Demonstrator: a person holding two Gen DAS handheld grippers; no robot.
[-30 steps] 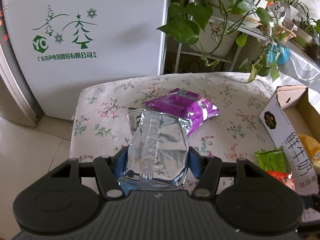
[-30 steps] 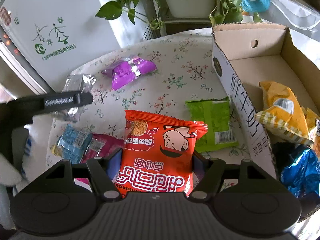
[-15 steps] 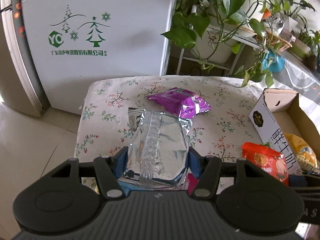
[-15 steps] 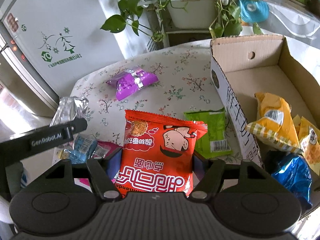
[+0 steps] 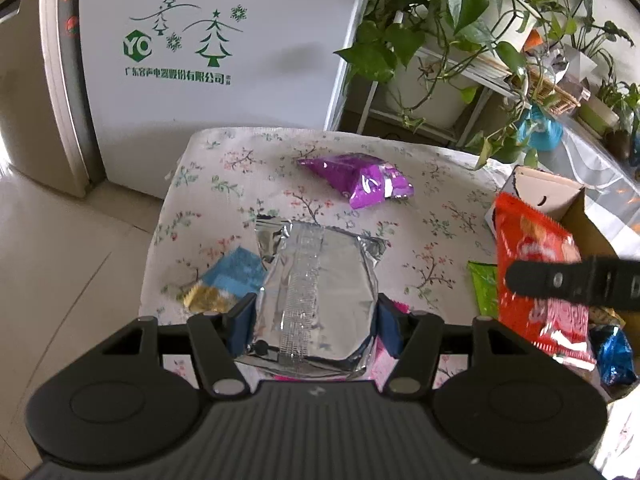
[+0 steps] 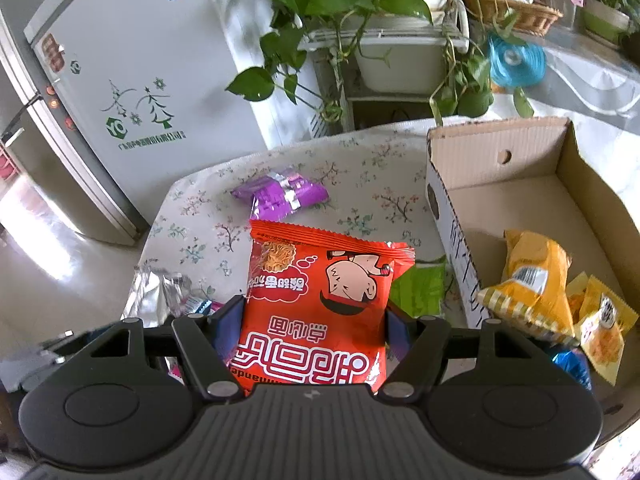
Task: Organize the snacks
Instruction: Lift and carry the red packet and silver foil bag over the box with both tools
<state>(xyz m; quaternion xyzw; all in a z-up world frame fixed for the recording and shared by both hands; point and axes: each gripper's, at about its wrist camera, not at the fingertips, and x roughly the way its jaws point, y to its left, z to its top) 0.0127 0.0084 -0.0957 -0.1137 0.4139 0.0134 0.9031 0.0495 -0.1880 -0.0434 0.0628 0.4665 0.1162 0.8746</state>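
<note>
My left gripper [image 5: 316, 316] is shut on a silver foil snack bag [image 5: 316, 292] and holds it above the flowered tablecloth [image 5: 208, 184]. My right gripper [image 6: 316, 320] is shut on a red noodle snack bag [image 6: 320, 304], lifted above the table; the red bag also shows at the right of the left wrist view [image 5: 536, 268]. A purple snack bag [image 5: 360, 180] lies at the far middle of the table, also in the right wrist view [image 6: 280, 196]. An open cardboard box [image 6: 500, 160] at the right holds yellow snack bags [image 6: 536, 276] and a blue one [image 6: 568, 364].
A green packet [image 6: 420, 292] lies by the box wall. A blue and gold packet [image 5: 228, 276] and a pink packet [image 5: 380, 360] lie under my left gripper. A white fridge [image 5: 200, 48] and potted plants [image 5: 440, 20] stand behind the table.
Both grippers have risen and pulled back with their bags. The red bag has come up into the right of the left wrist view, and the blue and gold packet has come into sight.
</note>
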